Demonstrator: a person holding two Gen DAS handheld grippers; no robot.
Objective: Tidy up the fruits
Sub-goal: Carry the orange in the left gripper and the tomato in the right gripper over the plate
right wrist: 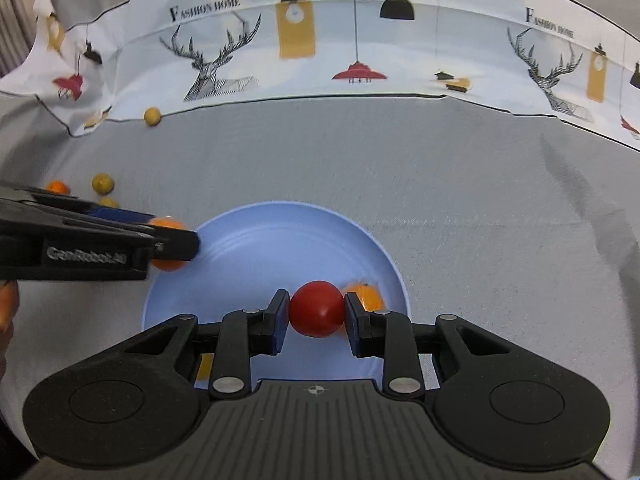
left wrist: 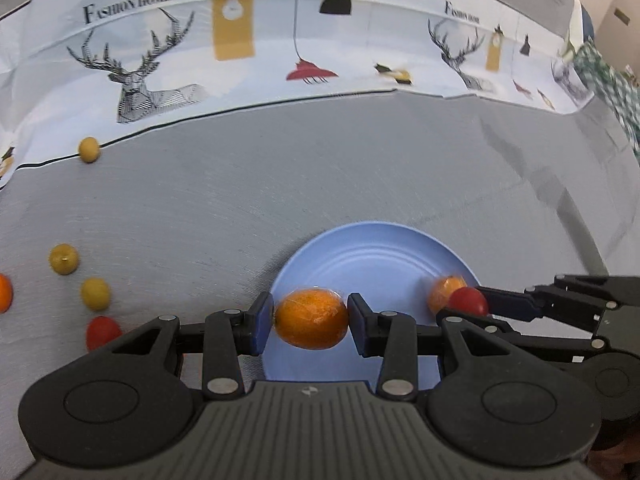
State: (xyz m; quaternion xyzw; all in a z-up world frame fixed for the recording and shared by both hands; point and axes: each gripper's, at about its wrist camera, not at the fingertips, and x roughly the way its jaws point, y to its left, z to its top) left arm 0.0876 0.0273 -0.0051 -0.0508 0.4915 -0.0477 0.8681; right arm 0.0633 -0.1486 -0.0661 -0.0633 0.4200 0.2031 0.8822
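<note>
My left gripper (left wrist: 311, 318) is shut on an orange kumquat (left wrist: 312, 314) and holds it over the near left edge of a blue plate (left wrist: 376, 252). My right gripper (right wrist: 317, 312) is shut on a red cherry tomato (right wrist: 317, 308) over the plate (right wrist: 260, 248). Another orange kumquat (right wrist: 366, 294) lies on the plate just behind the tomato. In the left wrist view the right gripper (left wrist: 468, 304) comes in from the right with the tomato (left wrist: 468, 300), the plate's kumquat (left wrist: 442, 290) behind it. In the right wrist view the left gripper (right wrist: 172, 246) reaches in from the left with its kumquat (right wrist: 170, 226).
Loose fruit lies on the grey table left of the plate: yellow ones (left wrist: 64, 259) (left wrist: 96, 294), a red tomato (left wrist: 102, 330), an orange one (left wrist: 4, 292). One yellow fruit (left wrist: 89, 149) sits by the printed cloth (left wrist: 280, 48) at the back.
</note>
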